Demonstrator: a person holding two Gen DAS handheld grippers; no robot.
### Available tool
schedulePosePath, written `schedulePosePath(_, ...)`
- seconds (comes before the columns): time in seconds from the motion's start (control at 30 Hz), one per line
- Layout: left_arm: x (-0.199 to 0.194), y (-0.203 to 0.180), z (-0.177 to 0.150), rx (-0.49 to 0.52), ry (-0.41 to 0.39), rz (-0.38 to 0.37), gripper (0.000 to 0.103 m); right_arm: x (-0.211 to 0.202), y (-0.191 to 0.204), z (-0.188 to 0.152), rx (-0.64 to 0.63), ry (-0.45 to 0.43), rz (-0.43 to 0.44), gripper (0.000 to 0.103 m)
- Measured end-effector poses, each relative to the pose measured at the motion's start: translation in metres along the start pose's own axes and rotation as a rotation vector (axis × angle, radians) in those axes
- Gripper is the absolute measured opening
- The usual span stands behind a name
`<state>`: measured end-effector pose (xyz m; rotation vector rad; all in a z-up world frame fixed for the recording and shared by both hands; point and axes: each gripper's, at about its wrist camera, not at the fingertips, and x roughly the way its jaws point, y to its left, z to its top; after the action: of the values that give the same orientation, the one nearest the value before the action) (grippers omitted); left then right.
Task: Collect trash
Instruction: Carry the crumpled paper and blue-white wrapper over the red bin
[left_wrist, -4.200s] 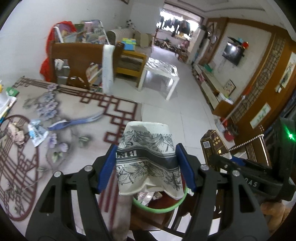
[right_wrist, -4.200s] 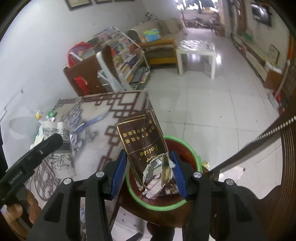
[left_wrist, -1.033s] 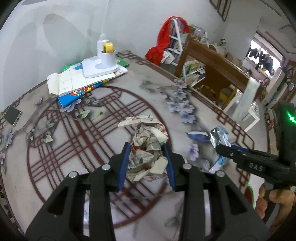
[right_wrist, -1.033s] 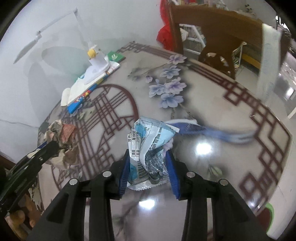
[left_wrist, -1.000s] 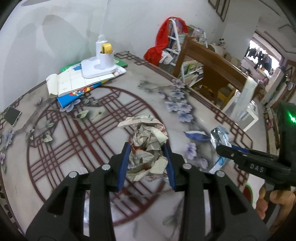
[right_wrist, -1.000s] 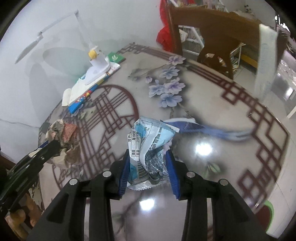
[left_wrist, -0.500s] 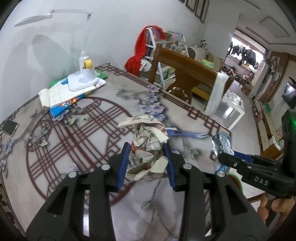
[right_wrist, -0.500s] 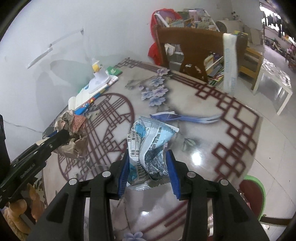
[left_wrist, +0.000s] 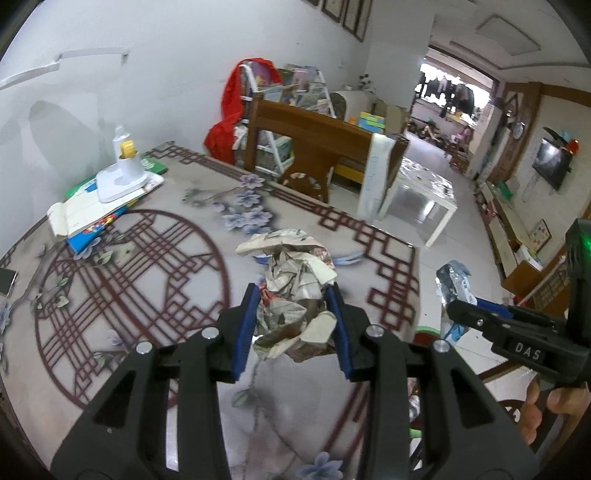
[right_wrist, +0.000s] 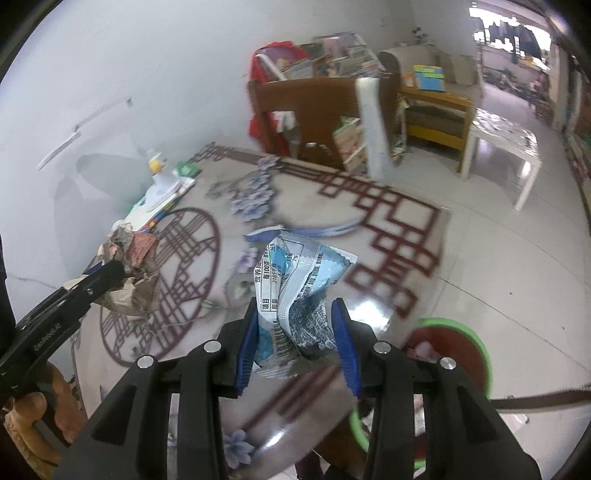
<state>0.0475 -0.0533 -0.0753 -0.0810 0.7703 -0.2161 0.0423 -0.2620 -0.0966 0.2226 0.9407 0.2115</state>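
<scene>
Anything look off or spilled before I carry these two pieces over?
Nothing stands out. The left tool grips the crumpled paper, the right tool grips the blue wrapper; the bin stands upright beside the table.

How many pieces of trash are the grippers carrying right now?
2: crumpled paper in the left gripper; blue snack wrapper in the right gripper. Any more left on the table may be hidden.

A pale bench (left_wrist: 155, 280) with a dark red lattice circle and blue painted flowers fills the lower view. At its far left edge, a white lamp base (left_wrist: 122, 177) stands on a stack of books and papers (left_wrist: 92, 210). A dark phone (left_wrist: 7, 282) lies at the left edge. A blue strip wrapper (right_wrist: 306, 232) lies near the right border pattern. Beyond is a white tiled floor (right_wrist: 517, 258).
</scene>
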Motion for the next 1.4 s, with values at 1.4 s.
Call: schedulePosePath(1.4, -0.001, -0.164, -0.021, 0.137, 0.059, -0.168, 0.038, -0.085, -0.134, -0.052, 0.144, -0.04, -0.101, 0.038)
